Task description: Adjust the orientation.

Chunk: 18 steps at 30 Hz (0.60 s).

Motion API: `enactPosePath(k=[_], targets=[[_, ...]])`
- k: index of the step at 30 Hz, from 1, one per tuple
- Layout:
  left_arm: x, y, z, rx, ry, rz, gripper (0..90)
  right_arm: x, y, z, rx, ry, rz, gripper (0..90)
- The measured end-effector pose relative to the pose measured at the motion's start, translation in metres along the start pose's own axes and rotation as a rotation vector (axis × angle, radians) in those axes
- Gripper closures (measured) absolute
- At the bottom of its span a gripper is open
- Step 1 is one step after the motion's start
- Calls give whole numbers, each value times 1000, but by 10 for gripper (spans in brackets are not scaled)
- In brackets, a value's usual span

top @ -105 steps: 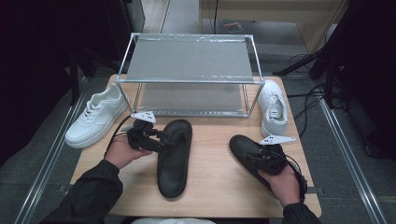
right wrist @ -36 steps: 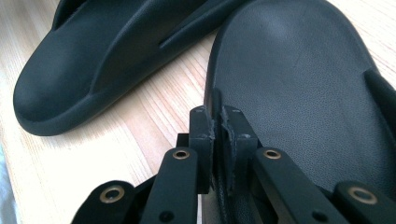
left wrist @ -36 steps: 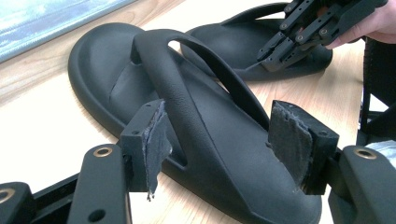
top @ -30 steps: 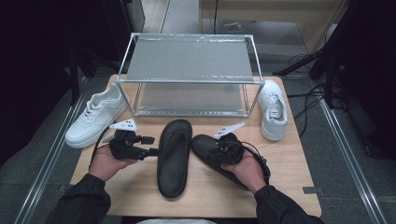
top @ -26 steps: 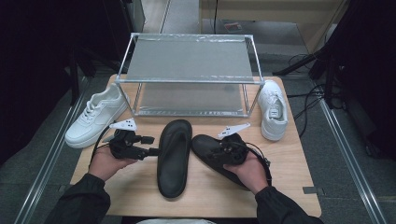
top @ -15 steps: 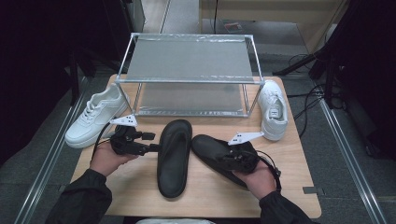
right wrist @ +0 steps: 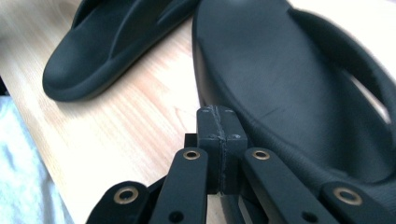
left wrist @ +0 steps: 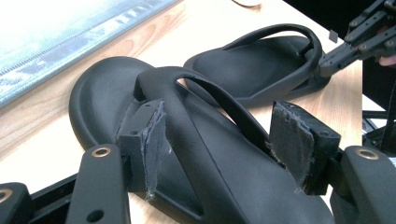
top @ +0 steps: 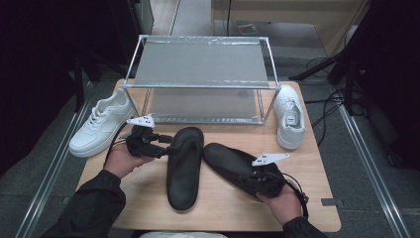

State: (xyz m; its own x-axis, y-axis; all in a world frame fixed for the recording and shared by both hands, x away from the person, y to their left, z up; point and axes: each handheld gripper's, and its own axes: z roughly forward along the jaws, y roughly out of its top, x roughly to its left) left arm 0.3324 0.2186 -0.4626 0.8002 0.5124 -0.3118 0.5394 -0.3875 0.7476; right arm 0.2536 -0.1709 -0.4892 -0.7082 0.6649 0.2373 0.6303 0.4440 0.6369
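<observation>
Two black flip-flop sandals lie side by side on the wooden table. The left sandal points at the rack. The right sandal lies angled, its toe close to the other. My left gripper stands open at the left sandal's upper edge. In the left gripper view the gripper has the strap between its pads. My right gripper is at the right sandal's heel. In the right gripper view its pads are pressed together with nothing between them, beside the heel rim.
A metal two-tier rack stands at the back of the table. One white sneaker lies left of it, another white sneaker to its right. Bare wood shows at the table's front and right.
The right sandal has shifted left to sit beside the left one. My right gripper then drew back to its heel. My left gripper moved right, onto the left sandal's strap.
</observation>
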Motion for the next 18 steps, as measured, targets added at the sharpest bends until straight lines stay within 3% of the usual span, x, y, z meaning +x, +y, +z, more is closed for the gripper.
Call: enactPosePath(k=[5, 18], targets=[[1, 1, 3, -4, -3, -1, 368, -6, -4, -1, 26, -23, 18, 900], [0, 0, 1, 1, 7, 6, 370, -26, -2, -9, 3, -76, 54, 900]])
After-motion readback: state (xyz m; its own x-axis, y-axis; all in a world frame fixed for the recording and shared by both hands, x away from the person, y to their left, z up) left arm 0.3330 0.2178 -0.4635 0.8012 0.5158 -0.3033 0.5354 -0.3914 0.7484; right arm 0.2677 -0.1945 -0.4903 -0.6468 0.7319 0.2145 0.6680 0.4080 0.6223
